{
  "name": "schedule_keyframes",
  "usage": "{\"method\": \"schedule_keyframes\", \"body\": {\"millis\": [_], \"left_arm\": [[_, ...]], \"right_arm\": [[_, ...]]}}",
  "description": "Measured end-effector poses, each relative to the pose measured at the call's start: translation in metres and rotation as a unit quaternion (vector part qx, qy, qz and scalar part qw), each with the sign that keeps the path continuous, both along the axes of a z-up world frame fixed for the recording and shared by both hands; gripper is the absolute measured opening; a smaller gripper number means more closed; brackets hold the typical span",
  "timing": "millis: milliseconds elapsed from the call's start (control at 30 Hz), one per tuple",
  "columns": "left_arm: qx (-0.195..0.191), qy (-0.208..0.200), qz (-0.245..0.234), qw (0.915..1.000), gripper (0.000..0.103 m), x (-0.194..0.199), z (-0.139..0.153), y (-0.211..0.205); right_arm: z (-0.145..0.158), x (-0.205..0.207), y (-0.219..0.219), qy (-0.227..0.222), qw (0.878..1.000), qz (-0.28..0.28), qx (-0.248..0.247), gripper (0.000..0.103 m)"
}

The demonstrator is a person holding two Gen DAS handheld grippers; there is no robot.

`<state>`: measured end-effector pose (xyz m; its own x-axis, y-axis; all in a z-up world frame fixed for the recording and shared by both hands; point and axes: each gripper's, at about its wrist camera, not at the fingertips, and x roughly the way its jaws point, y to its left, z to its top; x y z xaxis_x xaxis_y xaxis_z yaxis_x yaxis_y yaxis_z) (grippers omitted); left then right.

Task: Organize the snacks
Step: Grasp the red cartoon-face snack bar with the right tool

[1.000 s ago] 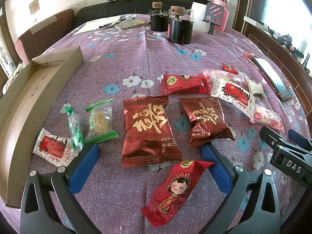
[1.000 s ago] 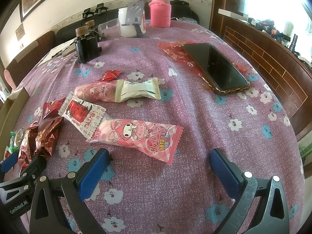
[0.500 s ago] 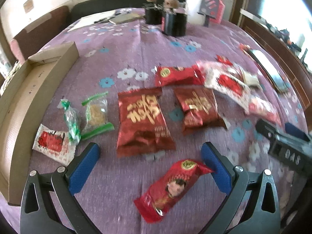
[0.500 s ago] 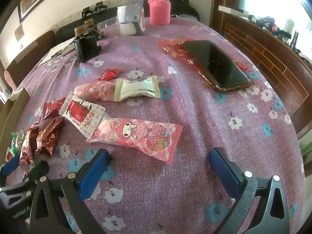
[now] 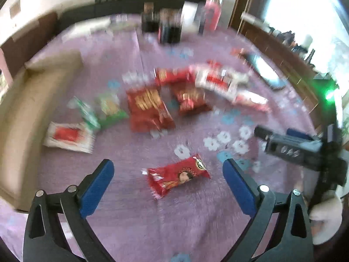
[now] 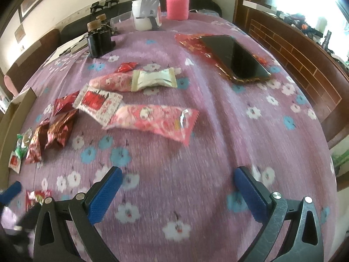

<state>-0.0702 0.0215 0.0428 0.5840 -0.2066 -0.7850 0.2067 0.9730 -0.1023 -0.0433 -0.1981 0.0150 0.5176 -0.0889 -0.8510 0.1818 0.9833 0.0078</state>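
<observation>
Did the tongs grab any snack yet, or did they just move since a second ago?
They just moved. The left tongs pulled back from the snack pile, so the red doll packet now lies between their open fingers instead of the big red packets. The right tongs also backed away from the pink packet. Nothing was grabbed. The snacks, phone and cardboard box stayed where they were.
</observation>
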Motion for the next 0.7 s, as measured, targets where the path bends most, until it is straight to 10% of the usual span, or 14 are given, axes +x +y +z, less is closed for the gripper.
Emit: {"method": "schedule_keyframes", "body": {"millis": [200,400,700], "left_arm": [[-0.035,-0.122,0.062,0.9899,0.101,-0.042,0.066,0.065],[-0.049,-0.217,0.165,0.9608,0.101,-0.071,0.11,0.138],[-0.066,-0.153,0.154,0.9739,0.101,-0.061,0.079,0.166]], "right_arm": [[0.032,-0.038,0.001,-0.065,0.998,0.007,-0.006,0.095],[0.087,-0.084,0.012,-0.229,0.973,0.02,-0.033,0.097],[0.047,-0.043,0.071,-0.097,0.982,0.14,0.077,0.08]]}}
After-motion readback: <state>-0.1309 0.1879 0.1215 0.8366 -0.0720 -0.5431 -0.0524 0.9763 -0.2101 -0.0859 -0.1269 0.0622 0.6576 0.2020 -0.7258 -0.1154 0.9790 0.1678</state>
